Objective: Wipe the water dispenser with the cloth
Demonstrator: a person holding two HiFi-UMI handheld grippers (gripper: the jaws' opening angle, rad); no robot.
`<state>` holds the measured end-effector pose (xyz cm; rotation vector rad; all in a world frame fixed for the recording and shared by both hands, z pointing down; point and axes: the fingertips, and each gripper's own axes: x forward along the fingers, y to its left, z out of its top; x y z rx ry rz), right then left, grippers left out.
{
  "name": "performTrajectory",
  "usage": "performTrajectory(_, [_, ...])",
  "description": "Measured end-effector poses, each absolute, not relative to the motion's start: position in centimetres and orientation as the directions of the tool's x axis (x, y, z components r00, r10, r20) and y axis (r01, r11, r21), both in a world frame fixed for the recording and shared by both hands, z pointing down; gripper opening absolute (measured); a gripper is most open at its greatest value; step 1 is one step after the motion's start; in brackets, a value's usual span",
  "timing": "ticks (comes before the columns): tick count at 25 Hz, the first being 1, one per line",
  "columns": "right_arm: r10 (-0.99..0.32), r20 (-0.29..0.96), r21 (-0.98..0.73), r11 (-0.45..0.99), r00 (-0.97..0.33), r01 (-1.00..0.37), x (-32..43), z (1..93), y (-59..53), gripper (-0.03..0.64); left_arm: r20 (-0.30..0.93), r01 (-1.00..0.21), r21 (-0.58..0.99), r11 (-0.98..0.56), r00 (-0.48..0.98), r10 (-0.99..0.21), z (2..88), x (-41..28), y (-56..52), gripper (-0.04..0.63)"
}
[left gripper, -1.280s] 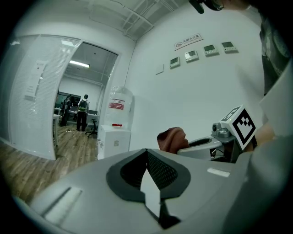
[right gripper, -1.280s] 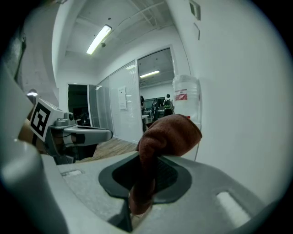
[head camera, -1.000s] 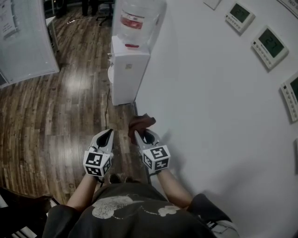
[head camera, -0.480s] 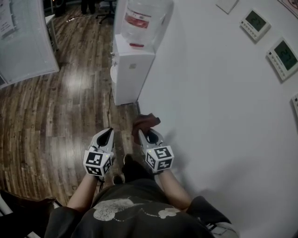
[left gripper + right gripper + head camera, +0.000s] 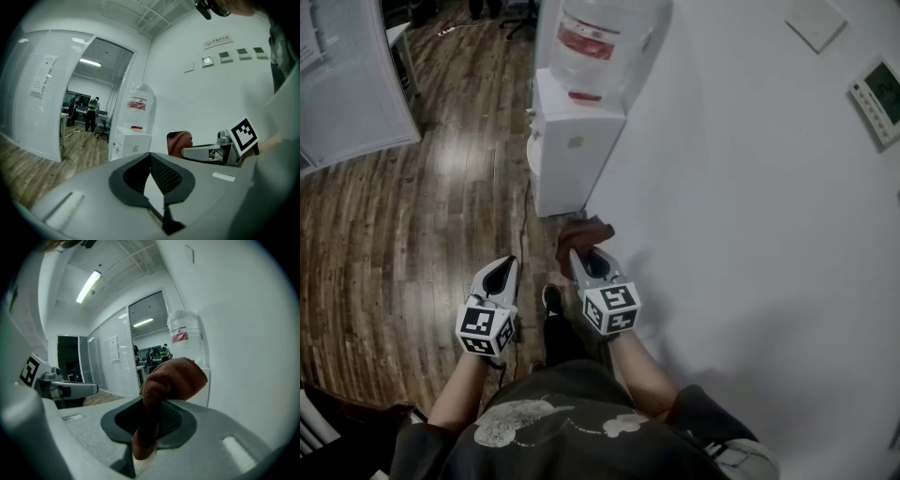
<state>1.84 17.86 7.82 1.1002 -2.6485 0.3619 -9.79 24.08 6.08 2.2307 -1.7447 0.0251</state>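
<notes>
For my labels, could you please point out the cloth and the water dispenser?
cloth (image 5: 174, 377), right gripper view, on its bunched top fold.
water dispenser (image 5: 567, 169), head view, on its white cabinet body.

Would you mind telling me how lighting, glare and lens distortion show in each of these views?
Head view: a bright glare patch on the wood floor. Left gripper view: heavy fisheye with a dark round border; the water dispenser is fairly sharp. Right gripper view: the ceiling strip light is blown out and the cloth, near the lens, looks soft.
</notes>
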Motion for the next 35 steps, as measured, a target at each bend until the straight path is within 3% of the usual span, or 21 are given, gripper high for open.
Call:
performTrajectory(21, [-0.619, 0.353, -0.153, 0.702, -0.702, -0.696, -2.1, 10.4, -2.5, 0.060, 0.263, -0.964, 0.209, -0.162, 0.215, -0.941, 7.4, -12.2, 1.5, 0.020])
performTrajectory(35, [-0.554, 0.377, -0.001, 0.801, -0.742, -0.598, -9.2, 11.5, -8.6, 0.060, 0.249, -0.961, 0.245, -0.126, 0.188, -0.950, 8.4, -15.6, -5.0, 0.020])
